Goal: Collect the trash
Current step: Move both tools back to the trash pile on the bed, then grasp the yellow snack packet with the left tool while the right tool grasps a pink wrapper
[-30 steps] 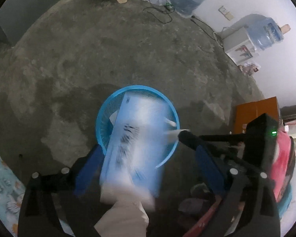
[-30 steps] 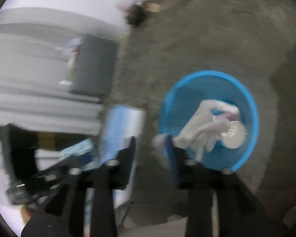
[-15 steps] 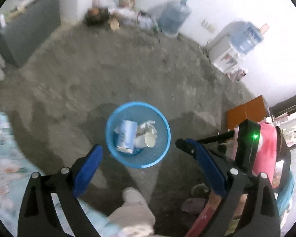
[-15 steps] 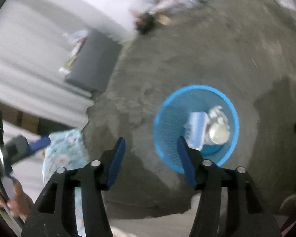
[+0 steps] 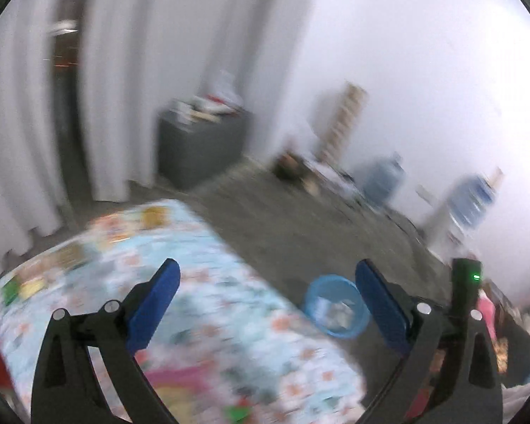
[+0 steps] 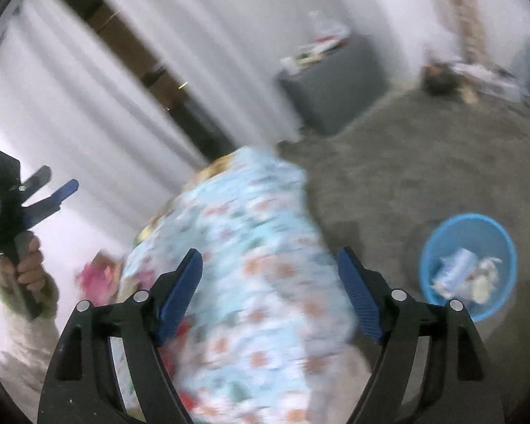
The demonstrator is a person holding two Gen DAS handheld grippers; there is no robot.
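Observation:
A round blue trash basket (image 5: 335, 305) stands on the grey floor with a light-blue packet and crumpled white trash inside; it also shows in the right wrist view (image 6: 468, 265). My left gripper (image 5: 266, 296) is open and empty, raised above a floral cloth-covered surface (image 5: 194, 282), with the basket near its right finger. My right gripper (image 6: 270, 284) is open and empty over the same floral cloth (image 6: 251, 247), the basket off to its right. The left gripper (image 6: 53, 194) also shows held up at the far left of the right wrist view.
White curtains (image 5: 123, 70) hang at the back left. A dark grey cabinet (image 5: 201, 145) with clutter on top stands by the wall. Water jugs (image 5: 385, 180) and floor clutter (image 5: 300, 169) line the far wall. Red and pink items sit near the right edge (image 5: 487, 311).
The blue packet dropped from my left gripper into the basket. Both grippers then lifted and swung away from above the basket, now looking across the room over the floral cloth.

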